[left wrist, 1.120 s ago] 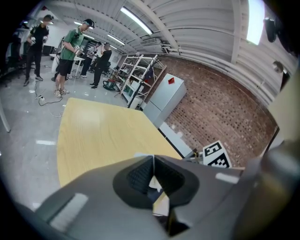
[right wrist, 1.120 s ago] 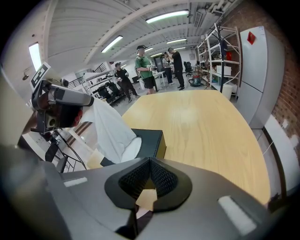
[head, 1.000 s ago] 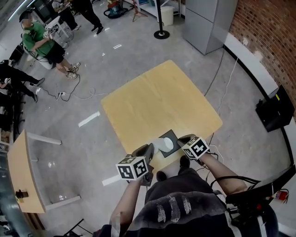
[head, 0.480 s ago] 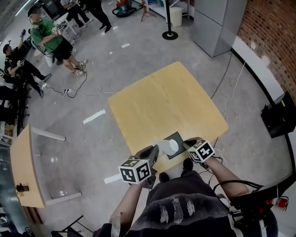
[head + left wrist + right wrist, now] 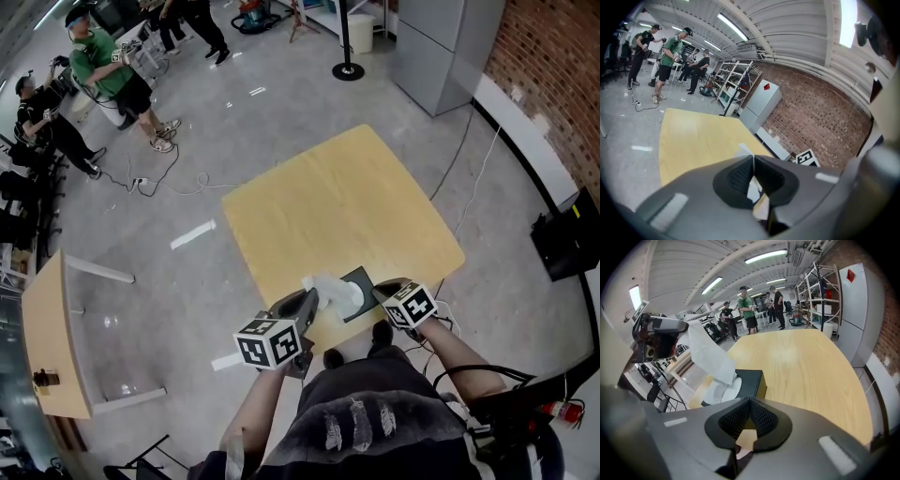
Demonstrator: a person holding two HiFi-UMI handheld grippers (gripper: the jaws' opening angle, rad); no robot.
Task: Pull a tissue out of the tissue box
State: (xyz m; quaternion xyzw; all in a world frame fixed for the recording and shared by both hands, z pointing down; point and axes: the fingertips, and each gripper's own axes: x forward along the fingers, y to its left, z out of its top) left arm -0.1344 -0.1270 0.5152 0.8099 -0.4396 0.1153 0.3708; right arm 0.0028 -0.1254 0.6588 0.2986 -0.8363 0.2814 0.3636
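1. Black, the tissue box (image 5: 364, 281) sits at the near edge of the pale wooden table (image 5: 337, 202), right in front of the person.
2. A white tissue (image 5: 328, 287) rises out of the box's top opening, stretched up and to the left (its lower part is bunched in the opening).
3. The left gripper (image 5: 312, 297) has its jaws clamped on the tissue's upper end, above and left of the box.
4. The right gripper (image 5: 382, 290) hovers just beside the box's right side, jaws pressed together with nothing between them; whether it touches the box is unclear.
5. Several people (image 5: 103, 61) stand well apart on the grey floor (image 5: 281, 122) beyond the table.
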